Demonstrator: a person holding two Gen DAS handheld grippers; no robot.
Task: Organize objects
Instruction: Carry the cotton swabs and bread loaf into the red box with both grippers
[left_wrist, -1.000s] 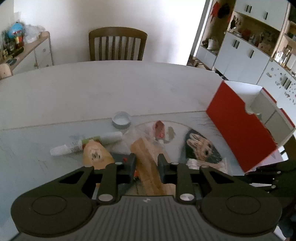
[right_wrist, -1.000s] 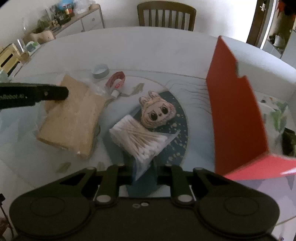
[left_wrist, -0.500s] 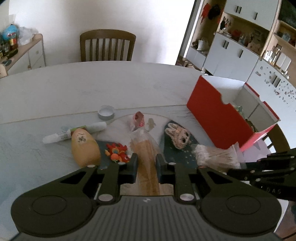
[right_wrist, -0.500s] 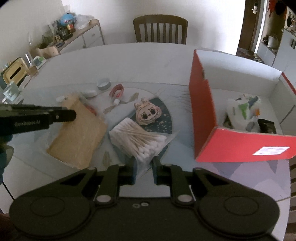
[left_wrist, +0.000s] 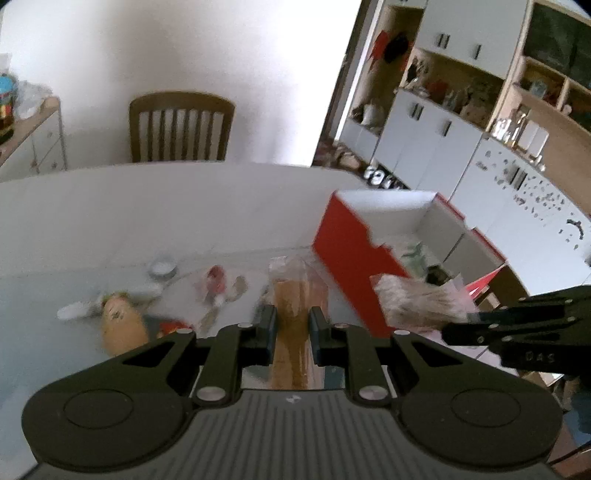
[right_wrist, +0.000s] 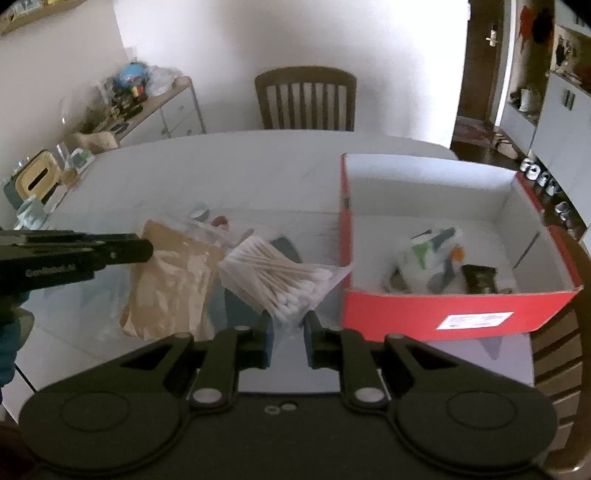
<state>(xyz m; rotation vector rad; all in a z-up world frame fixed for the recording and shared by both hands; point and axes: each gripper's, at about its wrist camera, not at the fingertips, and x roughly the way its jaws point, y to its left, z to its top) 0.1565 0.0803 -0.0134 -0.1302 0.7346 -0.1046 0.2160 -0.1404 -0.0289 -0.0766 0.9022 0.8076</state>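
My left gripper (left_wrist: 292, 325) is shut on a flat tan packet in clear plastic (left_wrist: 297, 306) and holds it above the table; the packet also shows in the right wrist view (right_wrist: 170, 284). My right gripper (right_wrist: 288, 332) is shut on a clear bag of cotton swabs (right_wrist: 273, 277), lifted beside the red box (right_wrist: 458, 314); the bag also shows in the left wrist view (left_wrist: 417, 299). The open box (left_wrist: 351, 254) holds a white packet (right_wrist: 428, 254) and a dark item (right_wrist: 478, 278).
On the table lie an orange egg-shaped toy (left_wrist: 122, 321), a white tube (left_wrist: 77, 308), a roll of tape (left_wrist: 162, 267) and a small red item (left_wrist: 216, 278). A wooden chair (left_wrist: 181, 127) stands beyond the table. Cabinets (left_wrist: 443, 140) stand at right.
Both grippers rose from the table with their loads. The swab bag and the tan packet moved up and toward the red box, whose inside came into view.
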